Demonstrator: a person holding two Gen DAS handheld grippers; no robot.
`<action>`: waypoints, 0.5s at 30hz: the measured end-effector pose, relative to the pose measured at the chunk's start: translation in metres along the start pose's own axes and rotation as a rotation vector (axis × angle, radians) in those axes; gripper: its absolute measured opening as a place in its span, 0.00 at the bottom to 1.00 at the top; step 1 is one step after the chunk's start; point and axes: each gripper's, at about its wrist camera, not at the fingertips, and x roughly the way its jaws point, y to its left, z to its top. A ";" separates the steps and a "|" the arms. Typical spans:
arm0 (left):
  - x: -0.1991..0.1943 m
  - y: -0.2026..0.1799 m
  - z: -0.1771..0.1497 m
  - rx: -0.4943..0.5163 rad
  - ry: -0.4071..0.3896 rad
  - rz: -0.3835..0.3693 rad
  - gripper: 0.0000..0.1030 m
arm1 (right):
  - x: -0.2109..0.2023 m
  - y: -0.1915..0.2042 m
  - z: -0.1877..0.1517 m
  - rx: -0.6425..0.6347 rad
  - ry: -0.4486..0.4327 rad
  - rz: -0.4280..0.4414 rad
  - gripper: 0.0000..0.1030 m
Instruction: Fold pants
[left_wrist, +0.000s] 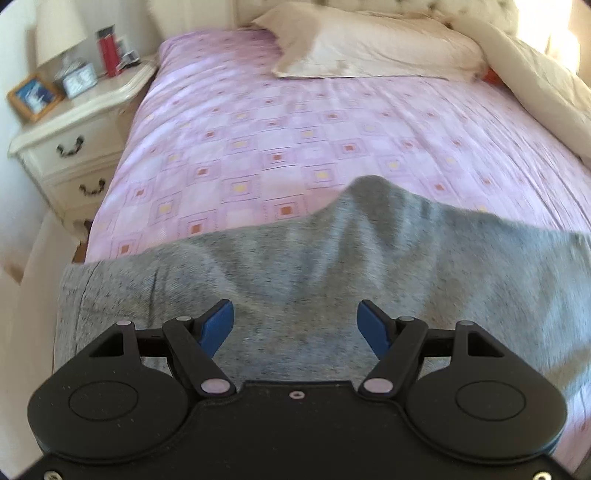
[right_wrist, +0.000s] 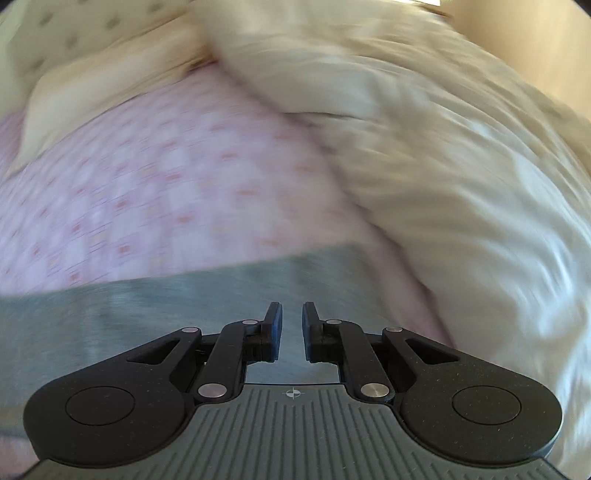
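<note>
Two grippers are over the bed, and neither one holds cloth as far as I can judge. The left gripper (left_wrist: 295, 325) has its blue-padded fingers (left_wrist: 218, 326) spread wide, with nothing between them. The right gripper (right_wrist: 291, 325) has its black fingers brought near to each other, with only a narrow slit between; light grey shows through this slit, but the right wrist view is strongly blurred, so I cannot tell if fabric is pinched there.

The soft heather-grey knit pants (left_wrist: 295, 266) lie on the pink sheet with small square pattern (left_wrist: 295, 129), directly under and just ahead of the left gripper. Their long axis runs crosswise to the fingers, from the far left side to the far right side of the view. A raised hump of the cloth stands ahead of the open fingers, a little to the right. In the right wrist view the same pants (right_wrist: 147, 306) appear as a grey band ahead of and to the left of the fingers, while a cream rumpled duvet (right_wrist: 424, 155) fills the space ahead and to the right.

In my judgement the left gripper is the nearer one to the main body of the pants, and it is ready to come down and take the fabric below it.
</note>
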 end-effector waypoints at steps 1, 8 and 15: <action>-0.001 -0.005 0.000 0.021 0.001 0.002 0.71 | 0.002 -0.012 -0.010 0.043 -0.014 -0.012 0.13; -0.024 -0.058 0.003 0.129 -0.014 -0.087 0.68 | 0.014 -0.048 -0.044 0.241 -0.119 0.019 0.27; -0.027 -0.131 0.014 0.161 -0.015 -0.206 0.68 | 0.033 -0.036 -0.027 0.134 -0.185 0.043 0.31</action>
